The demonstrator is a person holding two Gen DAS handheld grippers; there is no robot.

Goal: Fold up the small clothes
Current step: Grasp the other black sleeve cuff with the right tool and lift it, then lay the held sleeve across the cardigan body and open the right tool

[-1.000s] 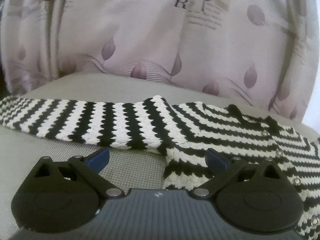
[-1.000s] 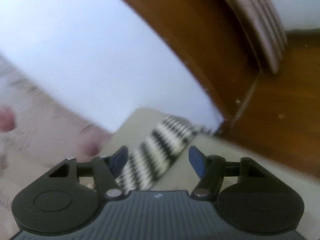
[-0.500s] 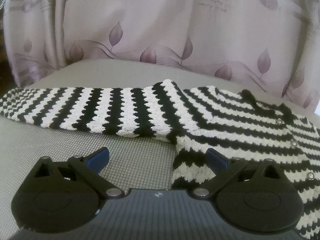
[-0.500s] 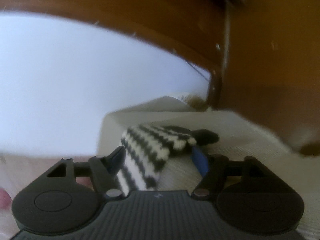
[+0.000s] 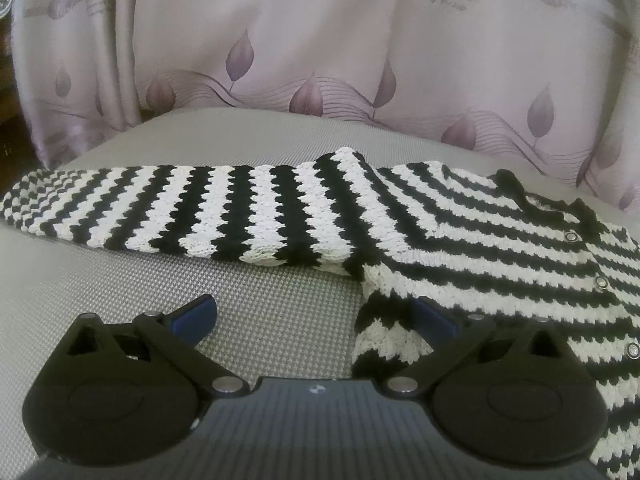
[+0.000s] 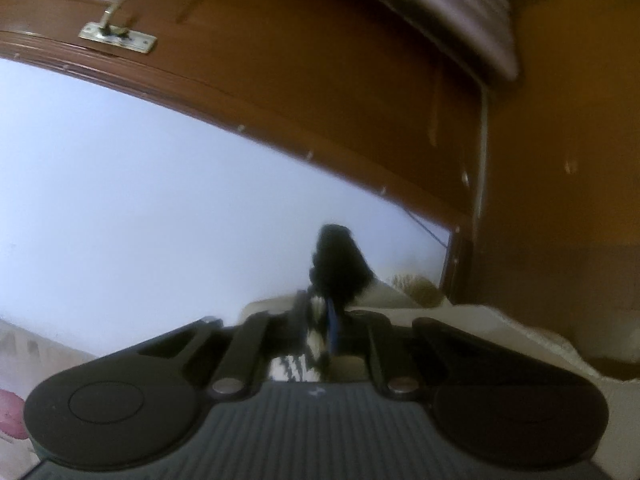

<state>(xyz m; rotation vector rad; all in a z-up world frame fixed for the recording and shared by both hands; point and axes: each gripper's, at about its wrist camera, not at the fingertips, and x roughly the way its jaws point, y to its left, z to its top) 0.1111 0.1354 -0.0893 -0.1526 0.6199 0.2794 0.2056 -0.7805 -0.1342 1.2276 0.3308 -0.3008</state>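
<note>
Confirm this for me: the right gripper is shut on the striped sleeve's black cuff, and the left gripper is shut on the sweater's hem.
Half right. In the right wrist view the right gripper is shut on the sleeve by its black cuff. The left wrist view shows the left gripper open, one finger over the sweater's edge, gripping nothing.

A grey, fine-weave padded surface (image 5: 272, 312) carries a black-and-white striped knit sweater (image 5: 460, 236); the garment lies flat across its far half, one sleeve (image 5: 180, 208) stretched straight out to the left, the body spreading toward the right edge of the left wrist view; small metal snaps (image 5: 571, 236) run down the body's front; the near part of the grey surface, between sleeve and camera, shows bare weave; in the right wrist view only a pale strip of the surface (image 6: 480, 320) appears, blurred, with a striped cuff (image 6: 316, 312) raised above it.
</note>
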